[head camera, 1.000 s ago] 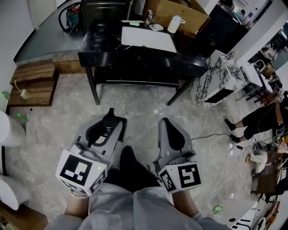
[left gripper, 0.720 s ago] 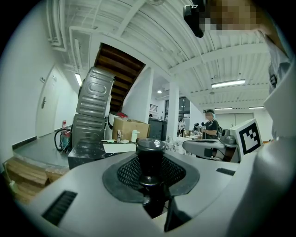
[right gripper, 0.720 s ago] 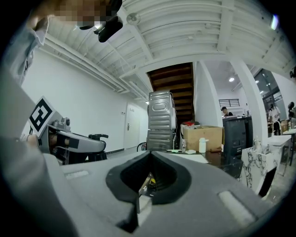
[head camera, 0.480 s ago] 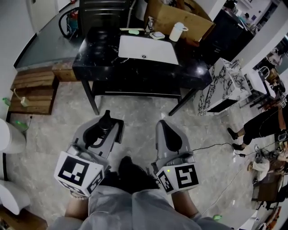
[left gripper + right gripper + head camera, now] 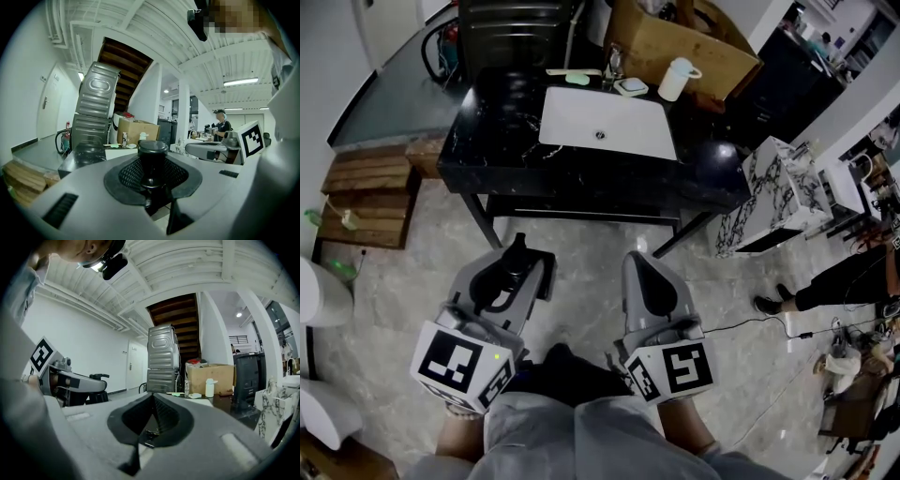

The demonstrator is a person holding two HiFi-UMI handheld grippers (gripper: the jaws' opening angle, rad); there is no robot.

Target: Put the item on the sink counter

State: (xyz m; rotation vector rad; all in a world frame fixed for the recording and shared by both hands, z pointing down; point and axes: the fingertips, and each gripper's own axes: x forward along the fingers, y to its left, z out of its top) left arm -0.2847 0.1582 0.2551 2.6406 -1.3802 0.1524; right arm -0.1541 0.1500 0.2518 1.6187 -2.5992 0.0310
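We hold the black round-capped bottle (image 5: 152, 157) upright, pinched in the left gripper (image 5: 525, 264), whose fingers (image 5: 70, 197) stay level for carrying. The right gripper (image 5: 642, 267), fingers pressed together, is spare. The black marble sink surface (image 5: 487, 141) lies well ahead.

We hold both grippers side by side, pointing forward, about level. Left gripper (image 5: 523, 255): jaws clamped on an upright black bottle (image 5: 152, 158). Right gripper (image 5: 639, 259): jaws together, nothing between.
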